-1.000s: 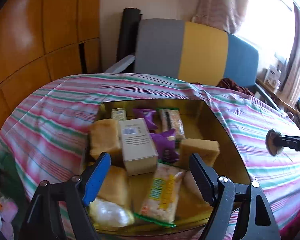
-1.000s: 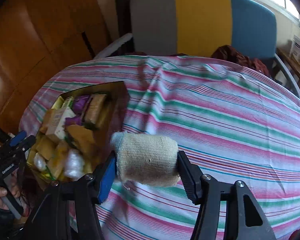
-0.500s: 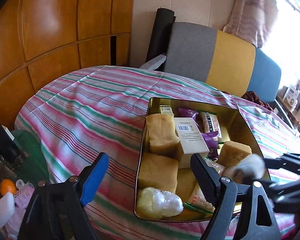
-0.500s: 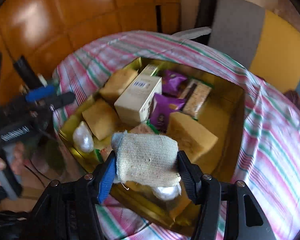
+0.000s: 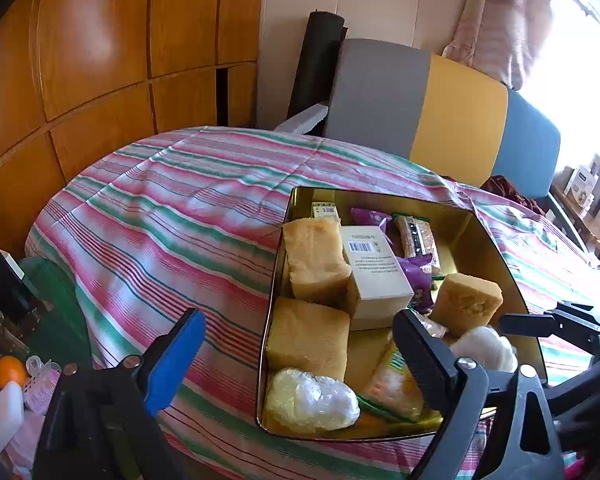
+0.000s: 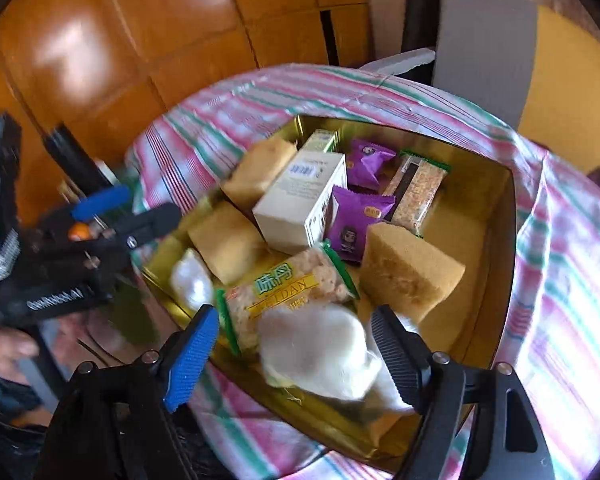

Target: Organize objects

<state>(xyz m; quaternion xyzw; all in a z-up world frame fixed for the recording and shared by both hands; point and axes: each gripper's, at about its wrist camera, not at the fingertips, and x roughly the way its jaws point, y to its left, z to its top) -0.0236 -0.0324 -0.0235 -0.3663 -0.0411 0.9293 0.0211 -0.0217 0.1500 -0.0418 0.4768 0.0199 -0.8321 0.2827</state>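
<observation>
On the left, your left gripper (image 5: 296, 356) is hanging empty, its 2 fingers spread wide. It is straddling the near left corner of the gold tin (image 5: 496, 256): the blue finger is over the striped cloth (image 5: 172, 216) of the counter, the black finger is over the tin's contents. You are holding it low and tilted slightly down, probably to keep it clear while the other hand is working.

In the middle, the tin is holding the sorted things: 3 yellow sponge blocks (image 6: 410, 270), a white box (image 6: 300, 200) lying across them, 2 purple packets (image 6: 358, 220), a grain bar (image 6: 418, 188), a rice cracker pack (image 6: 288, 290) and a plastic-wrapped lump (image 5: 312, 400) in the near corner. They are lying packed together, so free room is mostly along the right wall.

On the right, your right gripper (image 6: 294, 354) is over the near edge of the tin, pointing down into it. Its fingers are parted, and the pale cloth roll (image 6: 320, 350) is lying blurred between them. It seems to be released, though the black finger may be touching it; I cannot tell. The roll is sitting in the tin's near right part, beside the rice cracker pack.
</observation>
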